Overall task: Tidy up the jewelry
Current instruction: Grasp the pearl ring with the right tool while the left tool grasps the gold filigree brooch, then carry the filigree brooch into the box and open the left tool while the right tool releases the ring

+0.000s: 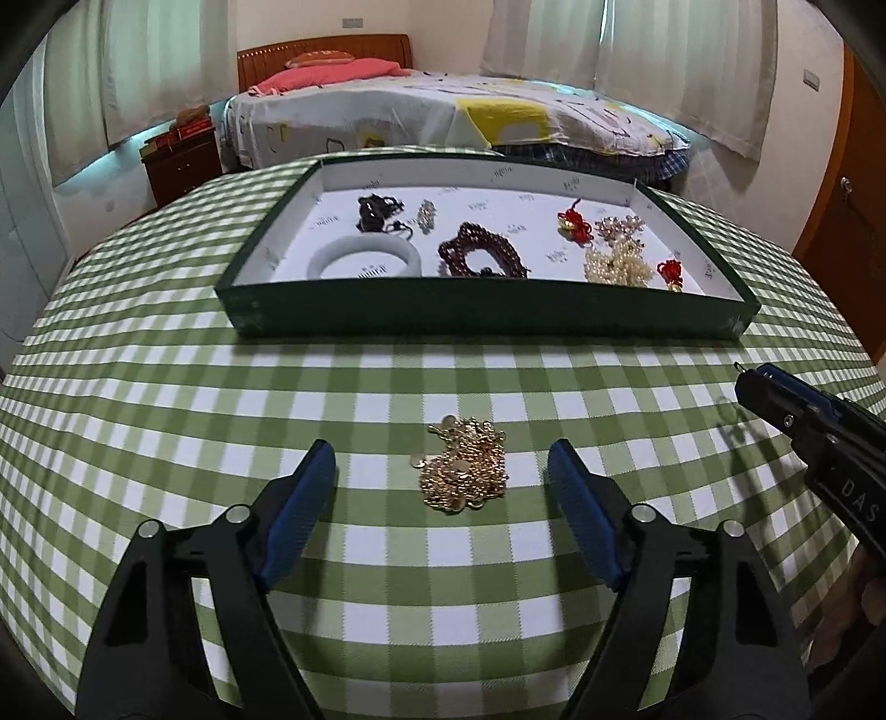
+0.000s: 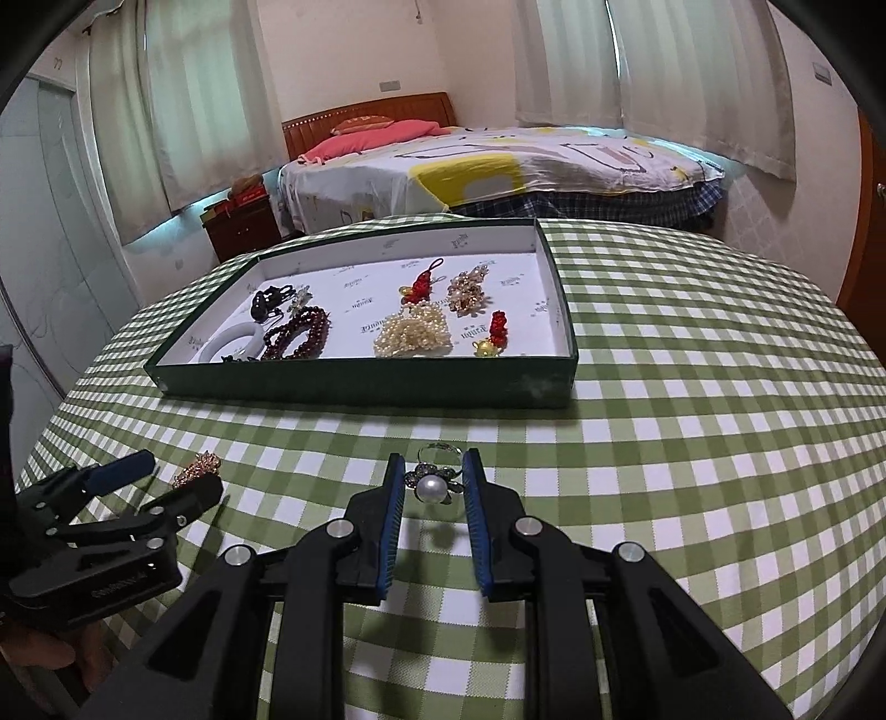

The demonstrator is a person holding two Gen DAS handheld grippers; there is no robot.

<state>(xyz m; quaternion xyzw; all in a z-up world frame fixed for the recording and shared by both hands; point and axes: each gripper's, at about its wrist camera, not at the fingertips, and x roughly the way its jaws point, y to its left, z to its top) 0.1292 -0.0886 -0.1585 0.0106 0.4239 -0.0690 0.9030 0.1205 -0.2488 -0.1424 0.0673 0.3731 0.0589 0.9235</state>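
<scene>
The right gripper clamps a pearl ring, its band half hidden. The left gripper gapes around a gold chain, untouched.

One tray, two red charms, one pearl ring.

A bedroom with pale cream walls. White curtains hang over the windows on two sides, daylight glowing softly through them. A bed with a wooden headboard stands behind the table, spread with a white sheet patterned in yellow; a pink pillow lies at its head. A dark wooden nightstand sits beside it, just under the curtain. A brown wooden door shows at the right edge. The table wears a green-and-white checked cloth.
</scene>
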